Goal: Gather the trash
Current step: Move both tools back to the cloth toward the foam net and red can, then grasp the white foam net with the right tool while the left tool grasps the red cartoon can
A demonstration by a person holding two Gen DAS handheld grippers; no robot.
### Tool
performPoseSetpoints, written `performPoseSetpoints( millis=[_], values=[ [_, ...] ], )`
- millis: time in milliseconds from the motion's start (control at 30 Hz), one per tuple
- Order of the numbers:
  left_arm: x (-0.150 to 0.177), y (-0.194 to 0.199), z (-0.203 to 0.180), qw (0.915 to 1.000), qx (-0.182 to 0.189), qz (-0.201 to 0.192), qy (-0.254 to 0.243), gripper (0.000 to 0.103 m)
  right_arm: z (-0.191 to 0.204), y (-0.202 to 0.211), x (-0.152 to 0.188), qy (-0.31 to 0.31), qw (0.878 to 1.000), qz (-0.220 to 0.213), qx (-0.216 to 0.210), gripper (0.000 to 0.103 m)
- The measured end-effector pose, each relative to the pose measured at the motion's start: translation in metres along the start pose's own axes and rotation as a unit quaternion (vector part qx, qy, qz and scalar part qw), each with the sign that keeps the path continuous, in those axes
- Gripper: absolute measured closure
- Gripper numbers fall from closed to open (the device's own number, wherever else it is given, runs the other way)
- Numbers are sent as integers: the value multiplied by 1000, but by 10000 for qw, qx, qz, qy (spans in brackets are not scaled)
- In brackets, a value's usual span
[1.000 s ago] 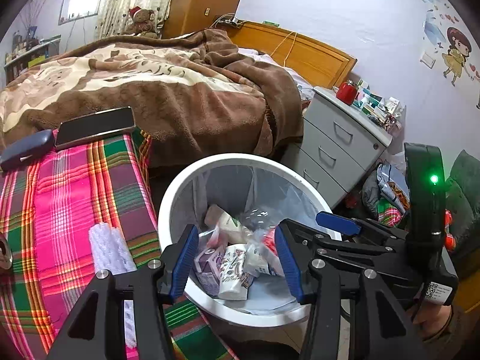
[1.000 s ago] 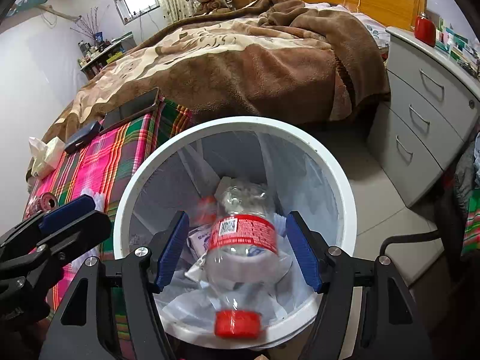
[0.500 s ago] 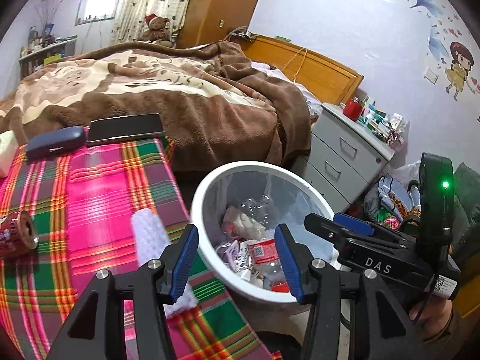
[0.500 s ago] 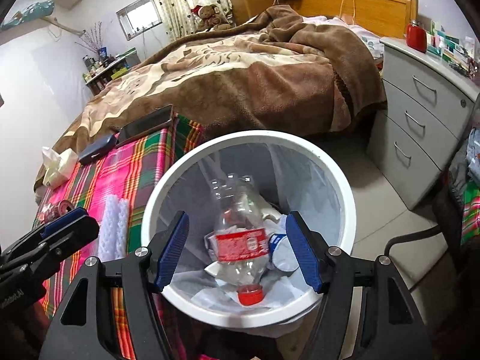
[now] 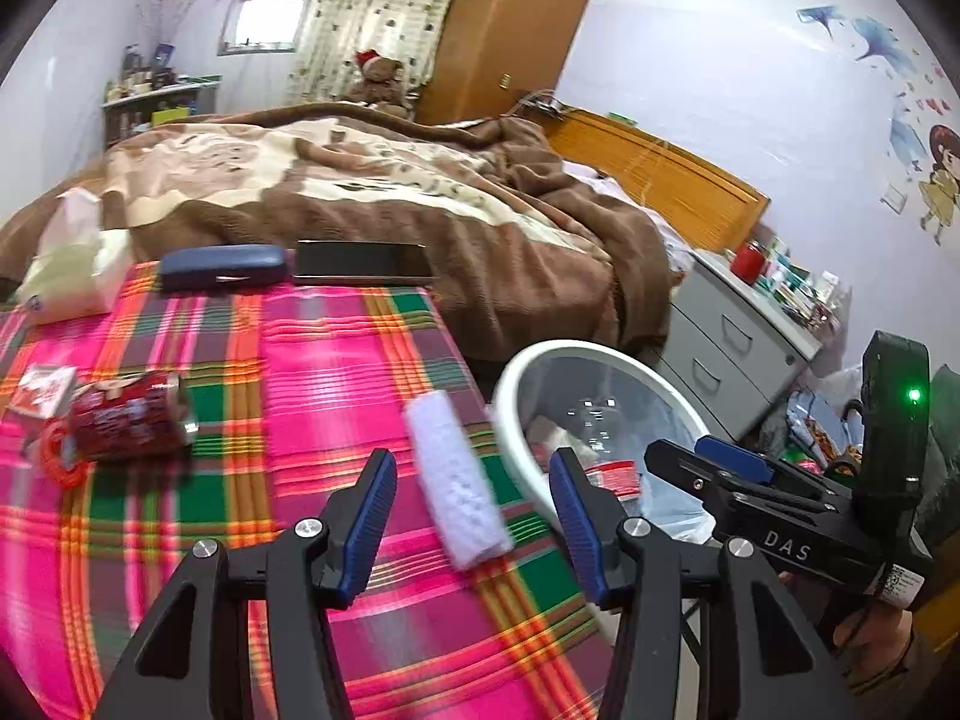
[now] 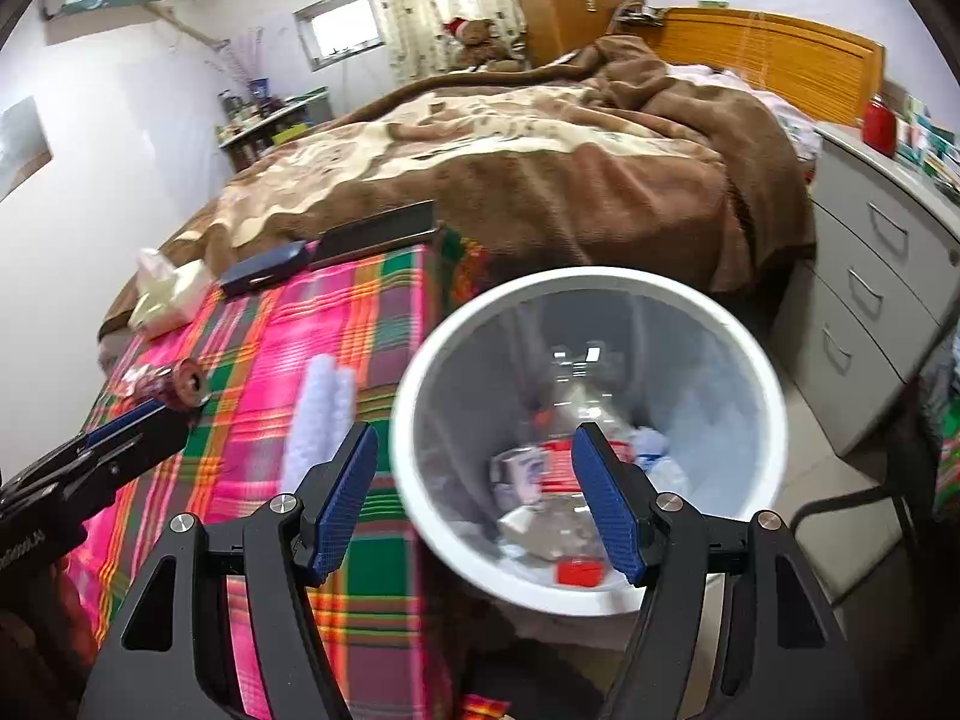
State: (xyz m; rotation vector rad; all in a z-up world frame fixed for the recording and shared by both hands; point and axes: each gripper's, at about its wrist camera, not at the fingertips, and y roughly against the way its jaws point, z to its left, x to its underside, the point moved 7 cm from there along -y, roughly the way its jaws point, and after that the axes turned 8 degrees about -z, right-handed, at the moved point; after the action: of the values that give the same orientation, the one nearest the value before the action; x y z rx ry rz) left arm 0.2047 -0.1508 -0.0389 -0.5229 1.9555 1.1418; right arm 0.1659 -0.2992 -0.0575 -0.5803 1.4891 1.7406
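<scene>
A white trash bin [image 6: 414,396] with a clear liner stands beside the plaid table; a clear plastic bottle with a red cap [image 6: 579,571] and other trash lie inside. The bin also shows in the left wrist view [image 5: 510,414]. A white foam wrap [image 5: 456,480] and a crushed red can [image 5: 129,417] lie on the plaid cloth [image 5: 312,360]. My left gripper [image 5: 474,516] is open and empty above the foam wrap. My right gripper [image 6: 474,498] is open and empty above the bin's near rim.
A dark glasses case [image 5: 222,264], a phone [image 5: 360,261], a tissue pack [image 5: 72,276] and a small red-white packet [image 5: 45,390] lie on the table. A bed with a brown blanket [image 5: 420,204] is behind. A grey drawer unit [image 6: 870,312] stands right of the bin.
The bottle has dropped from my right gripper into the bin. Both grippers have pulled back and swung left; the left now looks over the table and foam wrap.
</scene>
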Motion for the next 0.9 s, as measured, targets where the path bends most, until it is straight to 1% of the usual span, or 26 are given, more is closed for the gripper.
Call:
performPoseSetpoints(
  millis=[333, 500, 633, 767, 833, 900],
  values=[
    [11, 36, 58, 9984, -384, -171, 371, 50, 47, -9, 12, 388, 9986, 137, -326, 35],
    [16, 55, 95, 9962, -642, -282, 518, 50, 69, -19, 17, 604, 9969, 231, -449, 35],
    [18, 63, 124, 9936, -876, -306, 648, 50, 80, -31, 20, 740, 9959, 327, -404, 35],
    [18, 68, 152, 9913, -1061, -333, 701, 50, 83, -46, 24, 807, 9952, 474, -269, 35],
    [14, 66, 165, 9908, -1086, -357, 719, 50, 85, -53, 26, 864, 9946, 554, -181, 35],
    [12, 61, 174, 9909, -1080, -285, 745, 50, 87, -58, 27, 881, 9943, 584, -142, 35]
  ],
)
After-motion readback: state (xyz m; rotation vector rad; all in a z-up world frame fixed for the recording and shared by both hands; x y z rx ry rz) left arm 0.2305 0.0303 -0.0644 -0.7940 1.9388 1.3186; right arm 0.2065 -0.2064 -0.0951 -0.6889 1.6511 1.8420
